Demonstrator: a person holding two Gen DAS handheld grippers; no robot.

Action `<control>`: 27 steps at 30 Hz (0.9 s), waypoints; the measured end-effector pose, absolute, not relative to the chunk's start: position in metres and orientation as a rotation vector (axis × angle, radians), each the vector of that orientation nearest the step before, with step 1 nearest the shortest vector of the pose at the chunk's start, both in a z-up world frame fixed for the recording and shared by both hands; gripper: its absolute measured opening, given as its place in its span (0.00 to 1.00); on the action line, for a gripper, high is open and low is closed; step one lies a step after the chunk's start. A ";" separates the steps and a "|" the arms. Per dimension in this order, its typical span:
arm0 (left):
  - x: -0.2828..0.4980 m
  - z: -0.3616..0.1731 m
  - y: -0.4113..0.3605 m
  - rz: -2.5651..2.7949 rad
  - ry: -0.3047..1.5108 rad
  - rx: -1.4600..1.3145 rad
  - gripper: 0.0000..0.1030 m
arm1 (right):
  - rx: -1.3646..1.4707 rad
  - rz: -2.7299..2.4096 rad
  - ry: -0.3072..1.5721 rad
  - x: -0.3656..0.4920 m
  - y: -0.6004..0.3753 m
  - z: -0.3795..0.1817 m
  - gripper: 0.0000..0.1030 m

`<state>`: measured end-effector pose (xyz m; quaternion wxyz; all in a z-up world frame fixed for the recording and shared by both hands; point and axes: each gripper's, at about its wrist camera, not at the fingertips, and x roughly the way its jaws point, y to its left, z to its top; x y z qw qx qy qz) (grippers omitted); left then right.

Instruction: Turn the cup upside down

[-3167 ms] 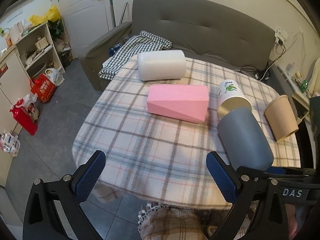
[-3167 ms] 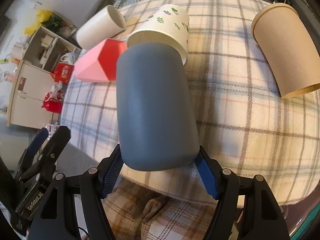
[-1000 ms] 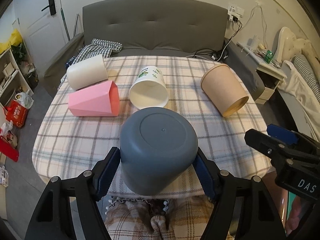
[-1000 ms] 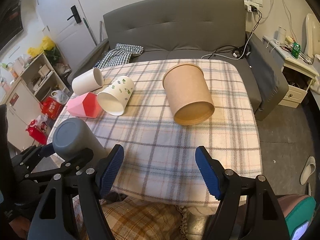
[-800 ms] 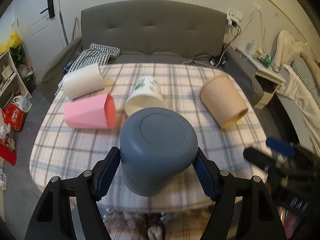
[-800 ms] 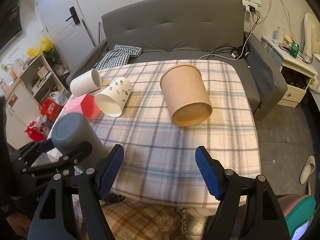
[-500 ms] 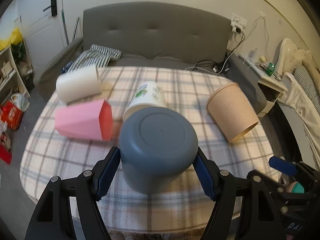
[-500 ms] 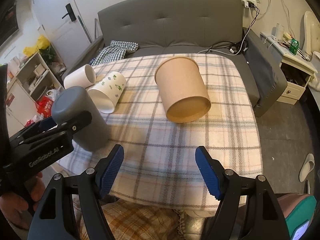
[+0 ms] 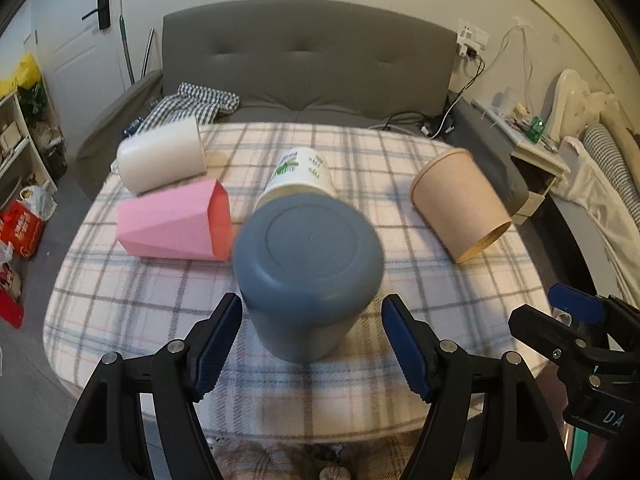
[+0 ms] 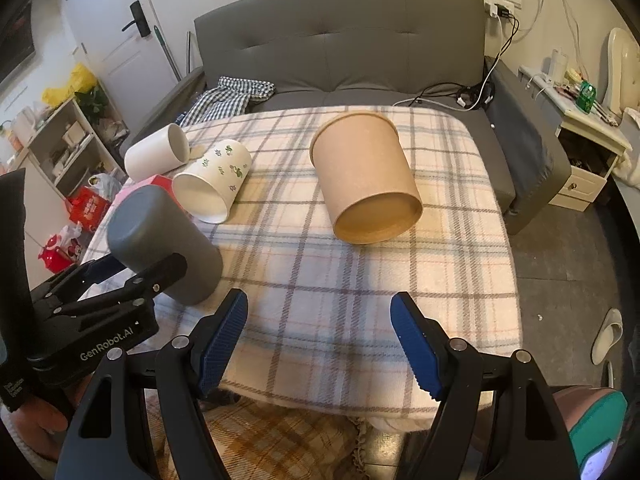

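Note:
The grey-blue cup [image 9: 307,276] stands upside down on the plaid tablecloth [image 9: 160,300], base up, near the front edge. My left gripper [image 9: 310,344] is open, its blue pads a little apart from the cup's sides. In the right wrist view the cup [image 10: 164,240] shows at left, with the left gripper [image 10: 132,276] around it. My right gripper [image 10: 318,340] is open and empty over the table's front right part.
Lying on their sides are a pink faceted cup [image 9: 176,226], a white cup [image 9: 162,160], a leaf-print paper cup [image 9: 298,180] and a brown paper cup [image 9: 460,208]. A grey sofa [image 9: 304,68] is behind, a nightstand [image 10: 580,148] at right.
The left gripper set the grey-blue cup down on the cloth and opened; its pads have drawn back from the cup's sides. The right gripper barely moved.

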<state>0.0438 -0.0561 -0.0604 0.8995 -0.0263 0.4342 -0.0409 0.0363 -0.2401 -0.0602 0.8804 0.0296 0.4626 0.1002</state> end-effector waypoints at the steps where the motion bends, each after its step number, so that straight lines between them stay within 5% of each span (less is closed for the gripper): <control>1: 0.042 -0.057 -0.056 -0.084 0.891 -0.055 0.75 | 0.059 0.207 0.958 0.034 -0.240 -0.057 0.72; 20: -0.036 0.010 -0.012 -0.033 0.692 0.005 0.76 | 0.024 0.186 0.781 -0.041 -0.211 -0.009 0.72; 23: -0.043 0.004 -0.004 -0.027 0.682 0.006 0.86 | 0.017 0.178 0.756 -0.048 -0.206 -0.009 0.85; 27: -0.046 -0.007 -0.004 -0.008 0.693 0.069 0.89 | 0.012 0.176 0.756 -0.050 -0.201 -0.014 0.86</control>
